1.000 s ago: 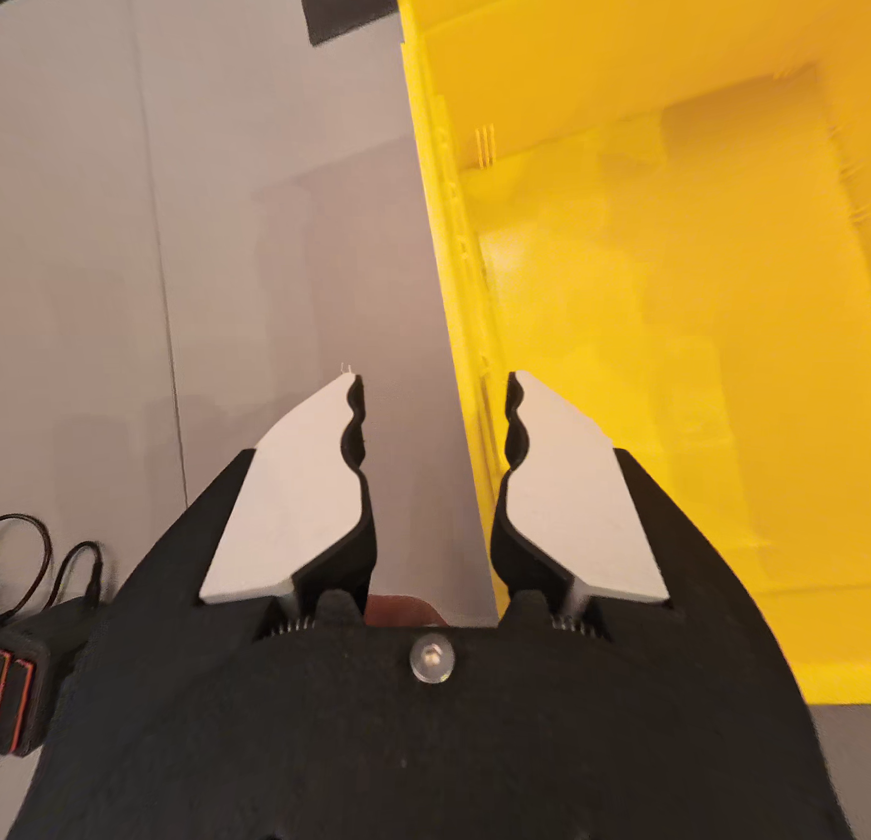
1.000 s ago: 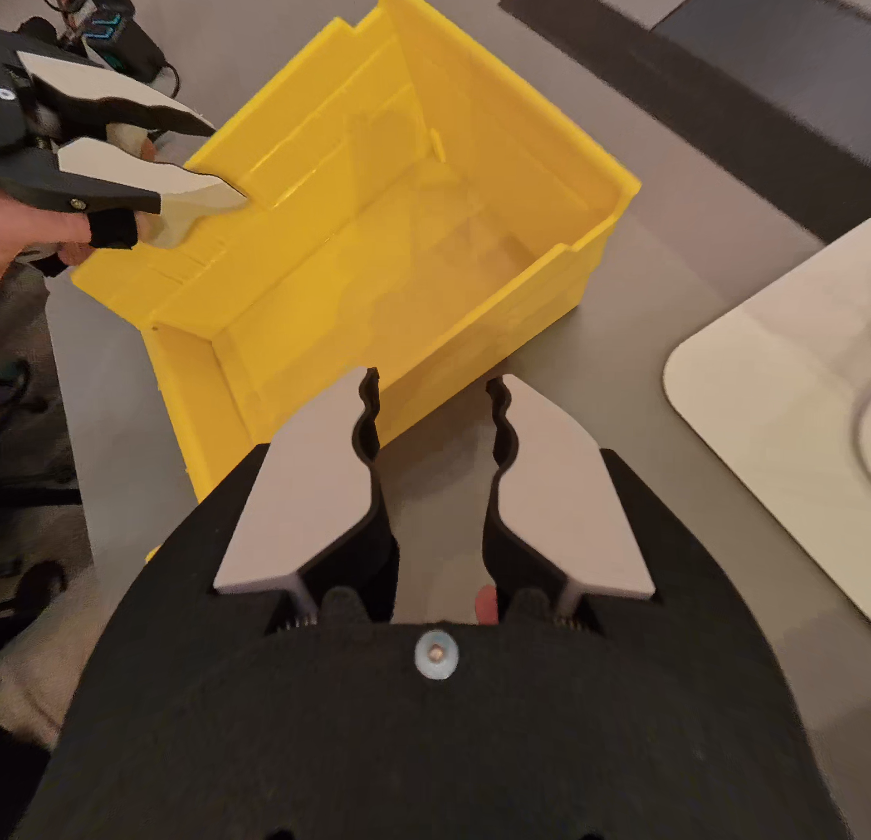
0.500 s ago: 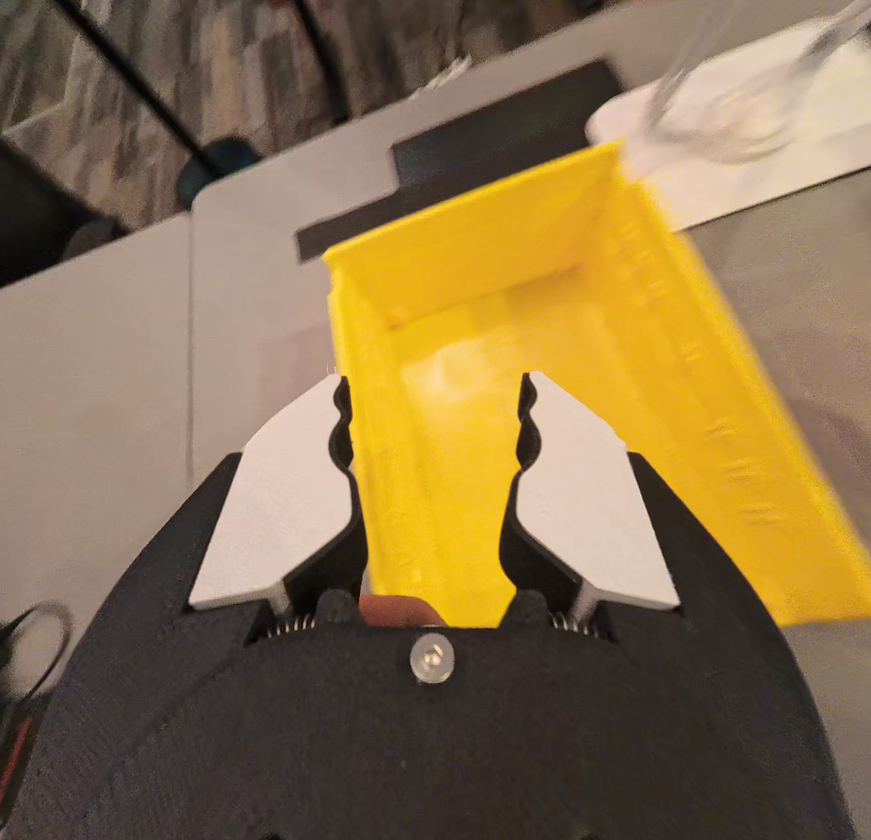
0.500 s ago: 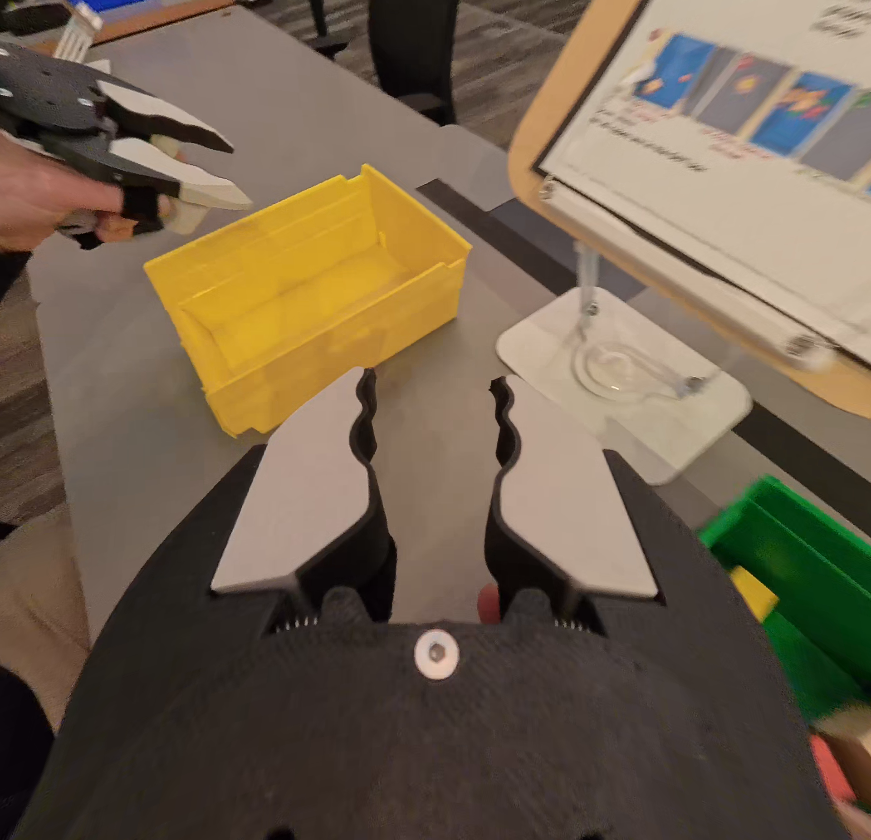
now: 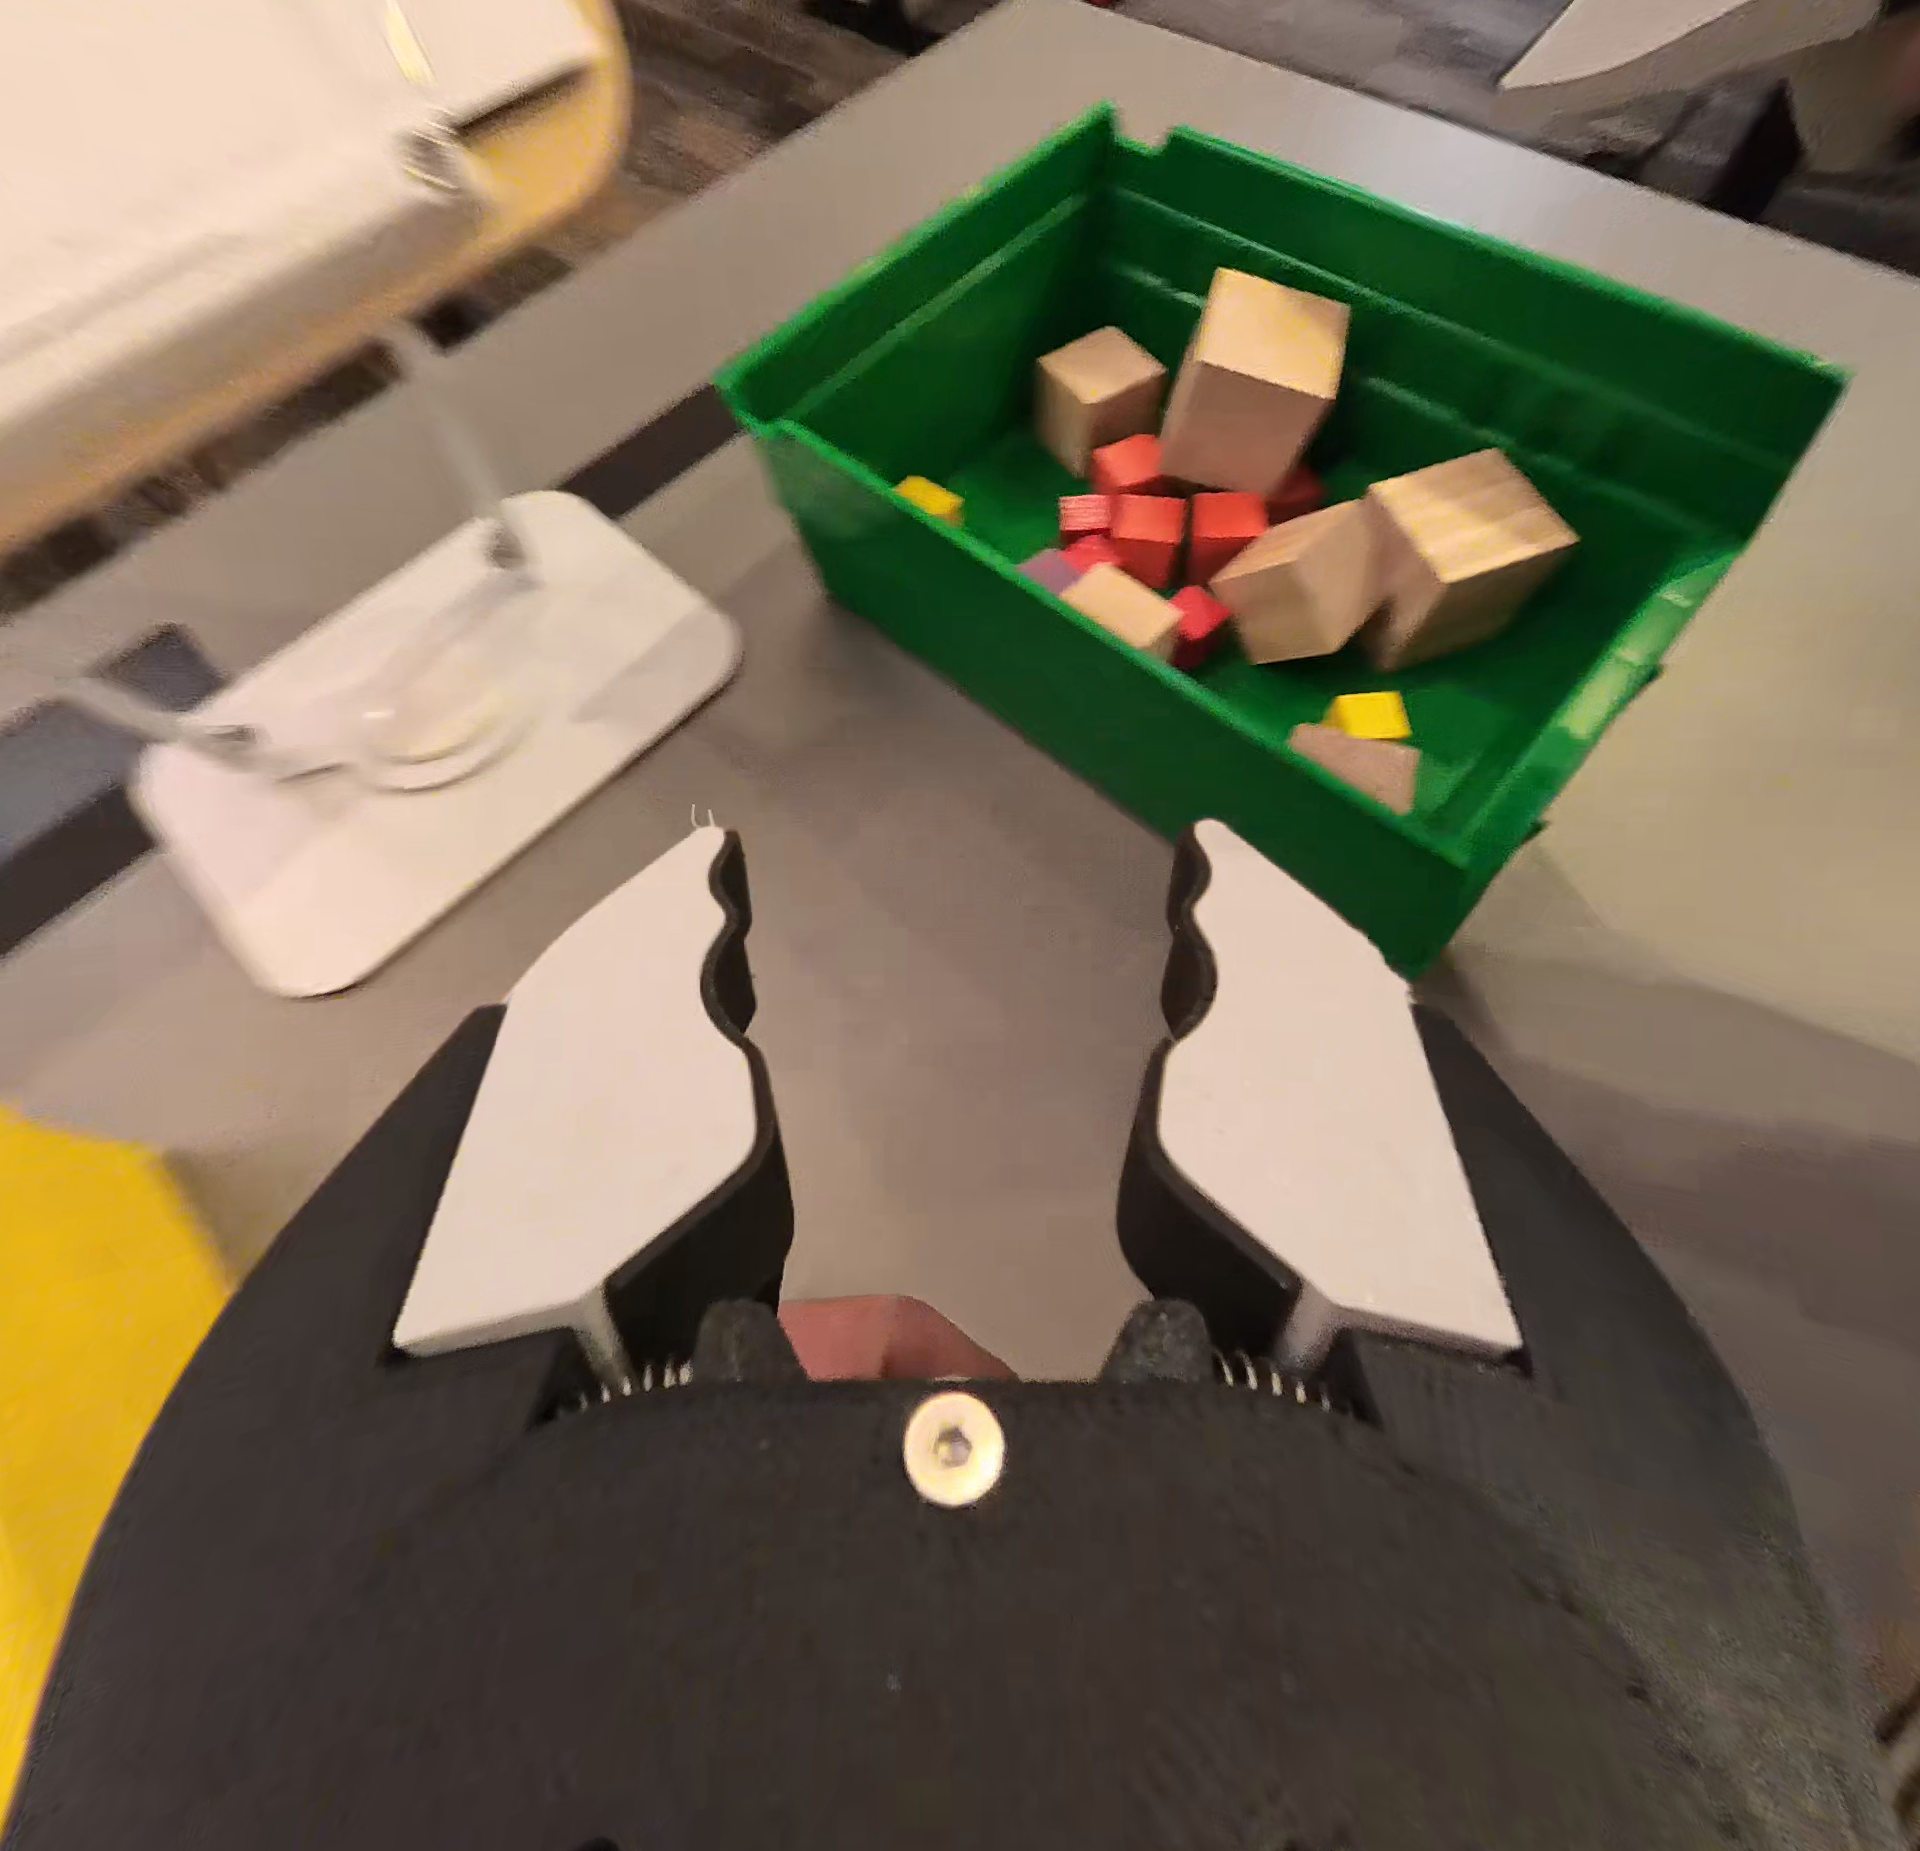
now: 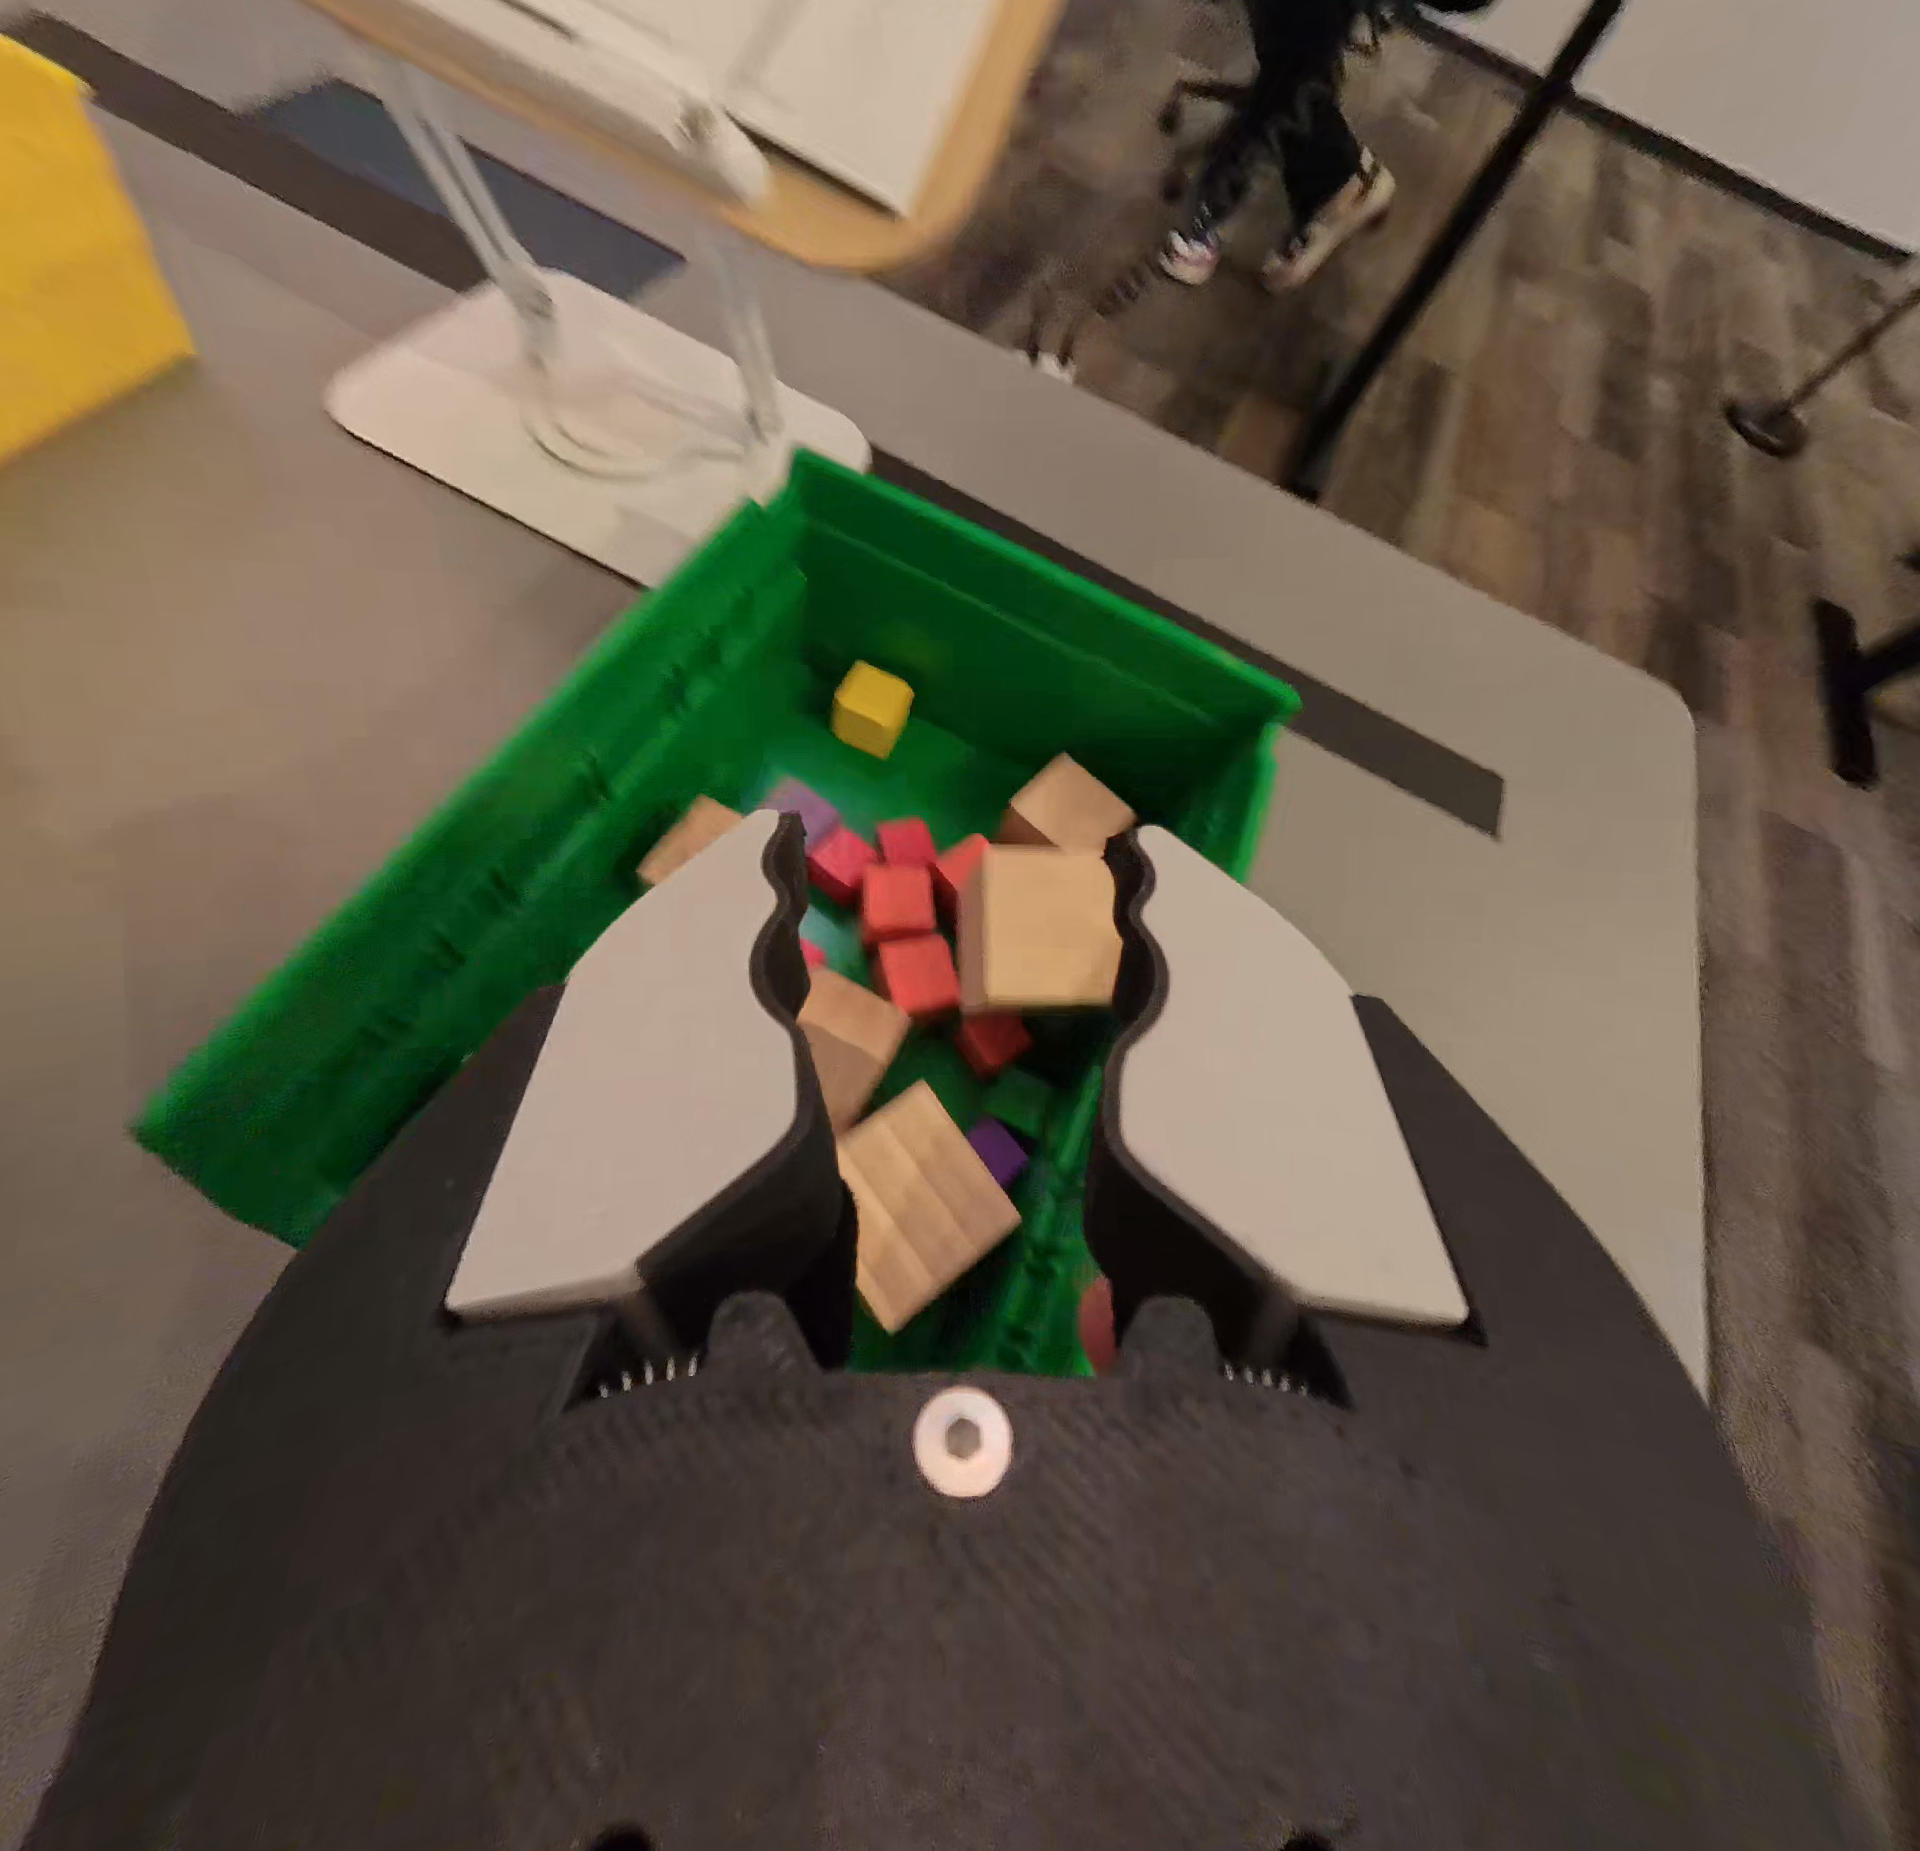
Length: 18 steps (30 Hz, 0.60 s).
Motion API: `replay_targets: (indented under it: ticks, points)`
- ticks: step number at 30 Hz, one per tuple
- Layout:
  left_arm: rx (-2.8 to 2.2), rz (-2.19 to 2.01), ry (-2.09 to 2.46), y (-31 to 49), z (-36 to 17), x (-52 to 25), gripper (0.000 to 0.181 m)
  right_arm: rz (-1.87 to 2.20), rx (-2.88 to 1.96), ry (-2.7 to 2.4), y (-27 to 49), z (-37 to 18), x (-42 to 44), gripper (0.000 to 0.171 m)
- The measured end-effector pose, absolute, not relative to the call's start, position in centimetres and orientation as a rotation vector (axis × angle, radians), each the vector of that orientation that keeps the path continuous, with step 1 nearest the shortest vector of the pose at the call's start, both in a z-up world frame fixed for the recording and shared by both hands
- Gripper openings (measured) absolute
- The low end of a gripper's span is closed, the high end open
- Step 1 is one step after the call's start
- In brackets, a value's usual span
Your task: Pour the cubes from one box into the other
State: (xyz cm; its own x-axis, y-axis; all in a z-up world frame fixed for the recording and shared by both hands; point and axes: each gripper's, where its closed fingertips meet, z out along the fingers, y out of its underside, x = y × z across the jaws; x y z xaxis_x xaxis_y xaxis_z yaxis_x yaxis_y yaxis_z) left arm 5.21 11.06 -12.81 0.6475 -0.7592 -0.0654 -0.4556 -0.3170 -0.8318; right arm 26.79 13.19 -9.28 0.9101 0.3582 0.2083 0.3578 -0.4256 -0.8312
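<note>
Grey table (image 5: pixel 935 866) runs across both views, wood-pattern floor (image 6: pixel 1558 367) beyond its far edge, and somebody's legs (image 6: pixel 1299 139) are out there by a black pole. Both pictures are smeared with motion blur.

Left gripper (image 5: pixel 961 866) hangs above bare tabletop, its pale fingers (image 5: pixel 613 1105) spread wide and nothing between them. Just ahead and to its right sits the green box (image 5: pixel 1091 721), flat on the table, and it is loaded: big plain wooden cubes (image 5: pixel 1257 388) heaped over a cluster of small red cubes (image 5: pixel 1148 534), with a yellow cube (image 5: pixel 930 500) near one wall and another yellow one near the opposite end. A purple one peeks out low in the pile. At the bottom left corner of that view there is a sliver of the yellow box (image 5: pixel 83 1334), well apart from the green one.

Right gripper (image 6: pixel 956 845) is poised directly over the green box (image 6: pixel 416 991), fingers (image 6: pixel 644 1074) parted, framing the wooden cubes (image 6: pixel 1039 934) and red cubes (image 6: pixel 899 897) below; whether the tips touch anything I cannot tell. It grips nothing. Its pale finger shows in the left view's top right corner.

A white stand base (image 6: pixel 436 388) with clear legs sits just behind the green box, carrying a tilted board (image 6: pixel 727 56). Yellow box (image 6: pixel 62 263) shows at the far left of the right view, off beyond the stand
</note>
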Motion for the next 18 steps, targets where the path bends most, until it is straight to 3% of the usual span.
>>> replay_targets:
  ticks: [1, 8, 14, 18]
  points:
    - [-1.982, -0.474, 0.958, 10.7, -13.9, 6.8, 0.078, -0.031, -2.068, -0.491, 12.9, -10.0, 28.2, 0.053]
    - [-2.038, -0.623, 0.892, 10.7, -18.2, 13.6, 0.077, -0.241, -2.196, -0.428, 11.2, -16.1, 35.7, 0.051]
    - [-2.024, -0.699, 0.865, 10.7, -18.3, 15.1, 0.065, 0.013, -2.227, -0.272, 10.3, -18.0, 36.1, 0.032]
    - [-2.004, -0.836, 0.824, 9.9, -17.8, 15.8, 0.073, 0.143, -2.247, -0.222, 9.6, -18.0, 36.3, 0.037]
